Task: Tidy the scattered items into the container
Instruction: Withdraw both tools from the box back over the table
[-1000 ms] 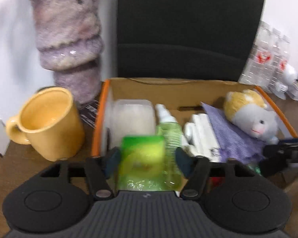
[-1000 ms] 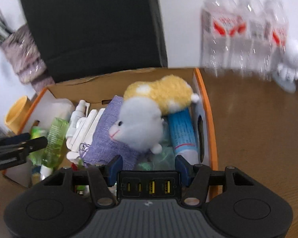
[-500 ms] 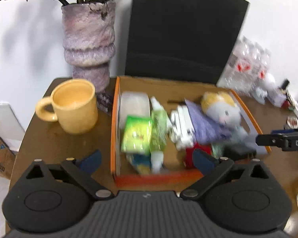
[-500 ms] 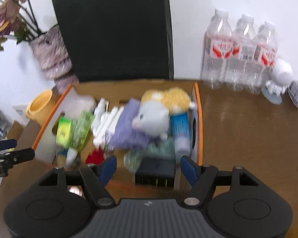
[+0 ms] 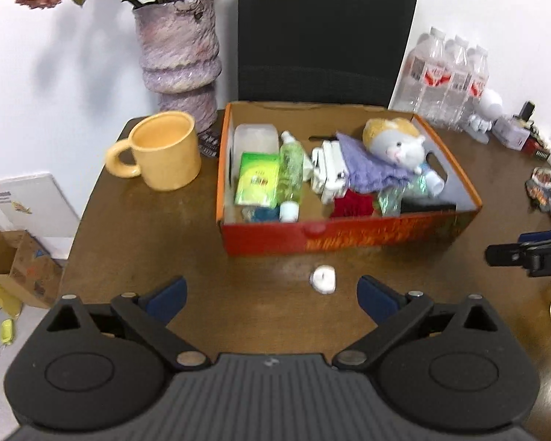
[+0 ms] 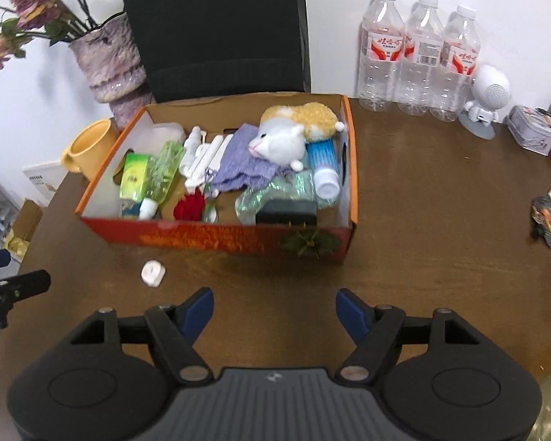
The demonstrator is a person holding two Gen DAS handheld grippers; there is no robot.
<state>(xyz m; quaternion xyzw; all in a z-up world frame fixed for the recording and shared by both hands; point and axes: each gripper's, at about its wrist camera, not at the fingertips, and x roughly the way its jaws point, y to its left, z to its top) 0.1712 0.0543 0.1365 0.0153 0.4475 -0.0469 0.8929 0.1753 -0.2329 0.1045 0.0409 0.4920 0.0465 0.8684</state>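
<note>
A dark brown wooden bench (image 5: 136,228) with a glossy top stands against a white wall, a black chair back (image 5: 327,33) rising behind it. At the bottom of the left wrist view the left tool (image 5: 272,294) has its blue-padded fingers spread wide, holding nothing; the right tool (image 6: 274,310), low in its own view, is likewise wide and empty. Just above and between the left tool's fingers a small round white item (image 5: 324,279) lies on the bare wood, apart from the box. At frame centre sits the orange cardboard box (image 5: 349,237), rectangular and open-topped, packed with a green packet (image 5: 258,180), a clear green bottle (image 5: 291,172), a purple cloth (image 5: 367,172) and a plush cat (image 5: 395,141). To the upper left stand a matte yellow mug (image 5: 165,150) and a ribbed lilac vase (image 5: 180,44); clear plastic water bottles (image 6: 418,58) fill the upper right.
</note>
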